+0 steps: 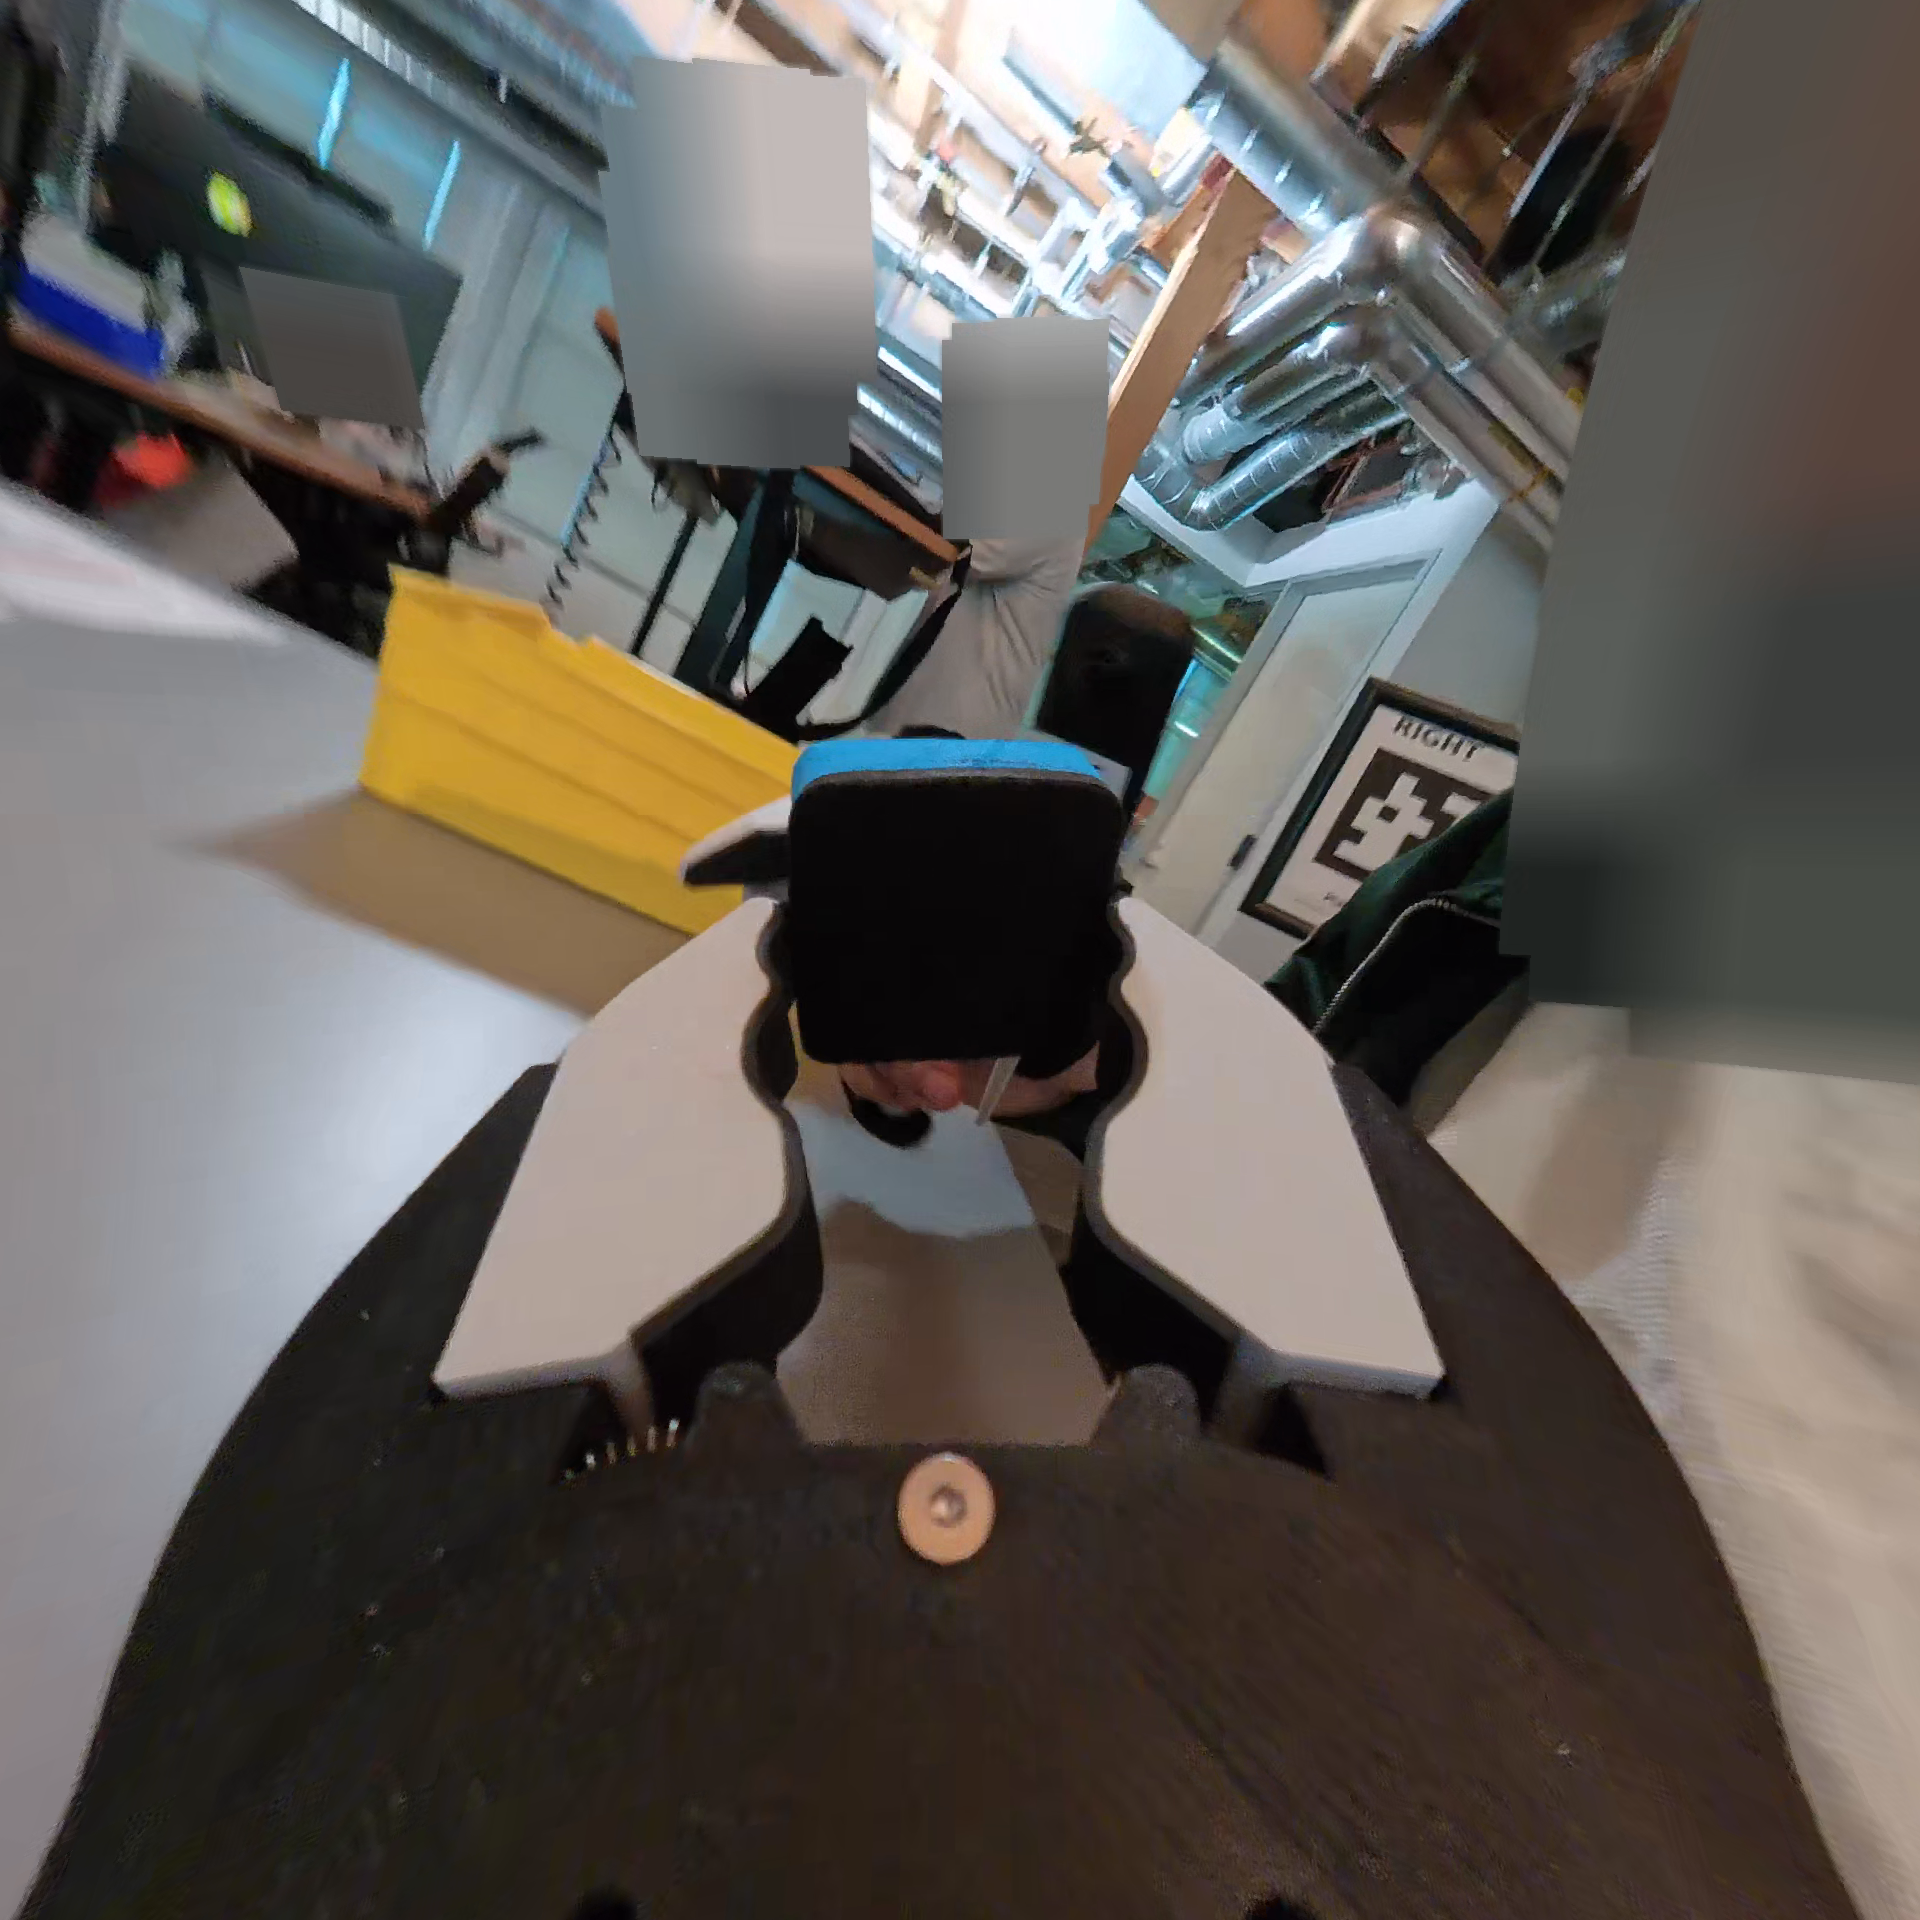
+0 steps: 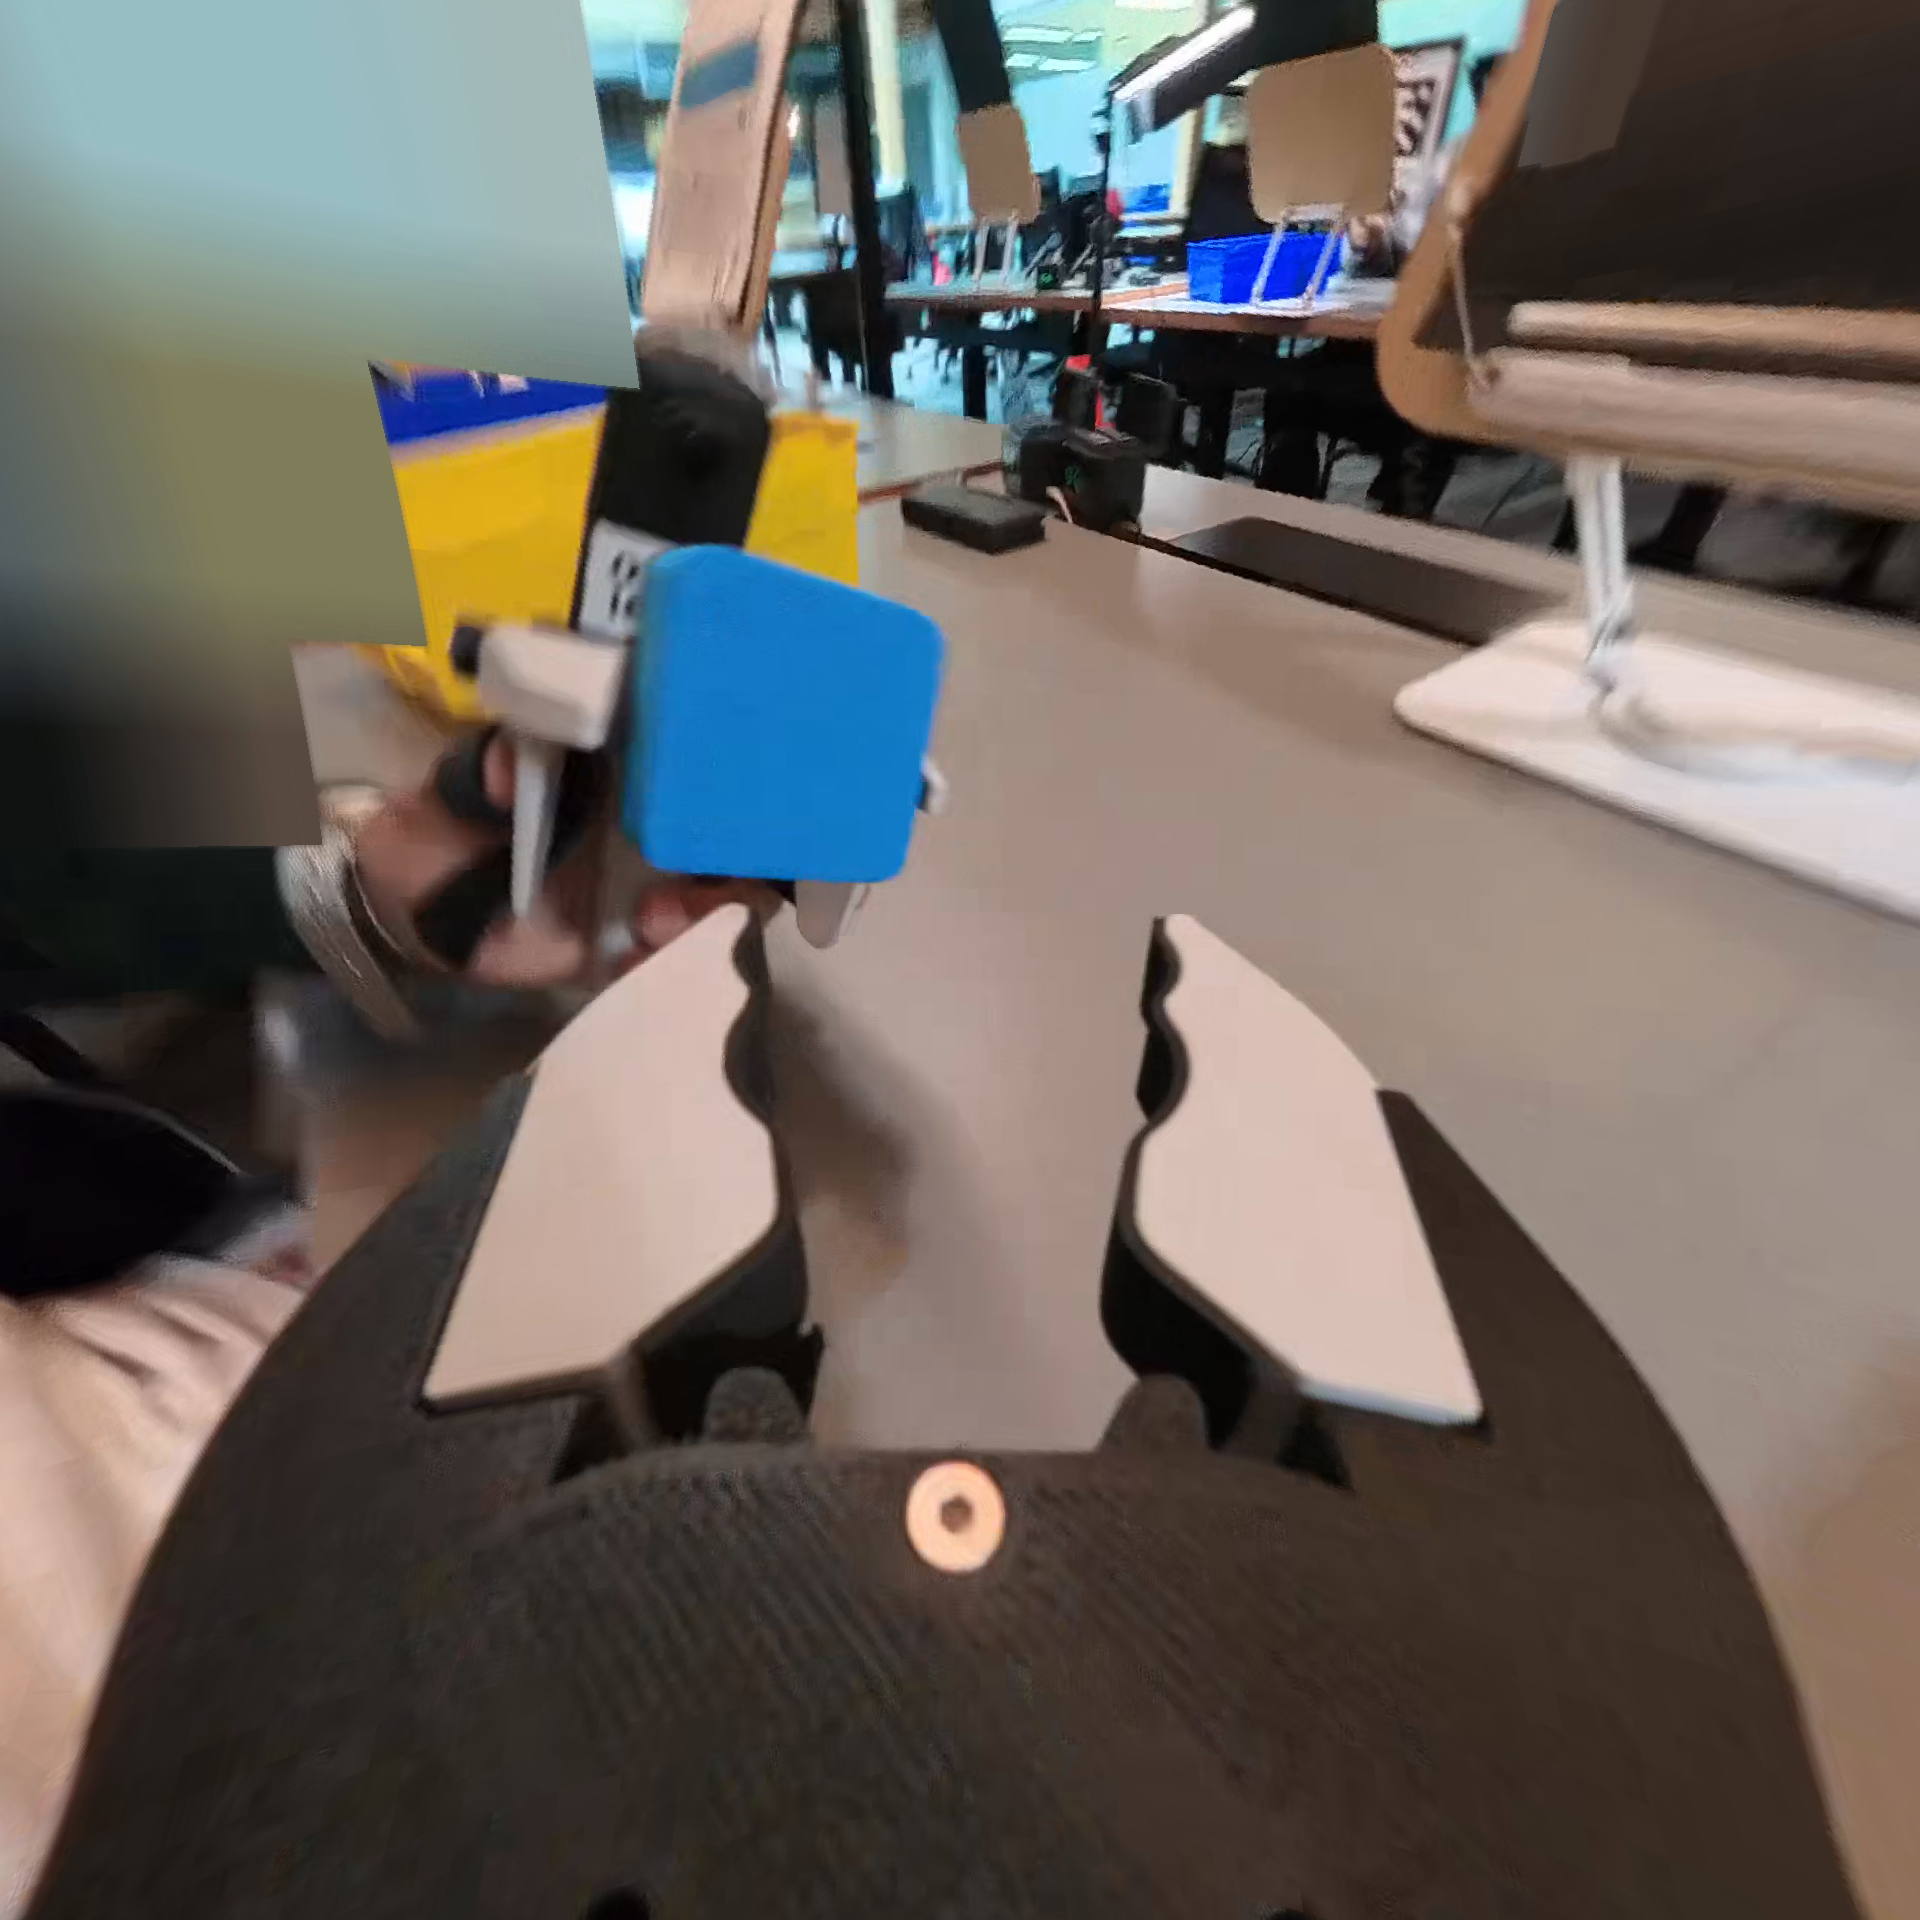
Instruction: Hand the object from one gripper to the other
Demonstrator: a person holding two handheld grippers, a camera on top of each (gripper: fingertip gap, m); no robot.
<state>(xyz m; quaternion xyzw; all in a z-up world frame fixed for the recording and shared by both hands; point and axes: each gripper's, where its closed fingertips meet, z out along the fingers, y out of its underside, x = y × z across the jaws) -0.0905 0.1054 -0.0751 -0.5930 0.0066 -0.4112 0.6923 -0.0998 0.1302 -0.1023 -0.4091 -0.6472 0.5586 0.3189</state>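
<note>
A foam block, blue on one face and black on the other [image 1: 951, 831], is clamped between the fingertips of my left gripper [image 1: 945, 966], held up above the table. In the right wrist view the block [image 2: 779, 717] shows its blue face, with the left gripper's white fingers [image 2: 545, 681] on either side and a hand behind them. My right gripper [image 2: 951, 935] is open and empty, with its left fingertip just below the block's lower edge and not touching it. A white tip [image 1: 727, 842] shows beside the block in the left wrist view.
A yellow bin [image 1: 561, 748] stands on the grey table [image 2: 1195, 831], also in the right wrist view [image 2: 488, 520]. A white stand base [image 2: 1662, 727] and small black devices [image 2: 1070, 468] are to the right and far side. People stand behind.
</note>
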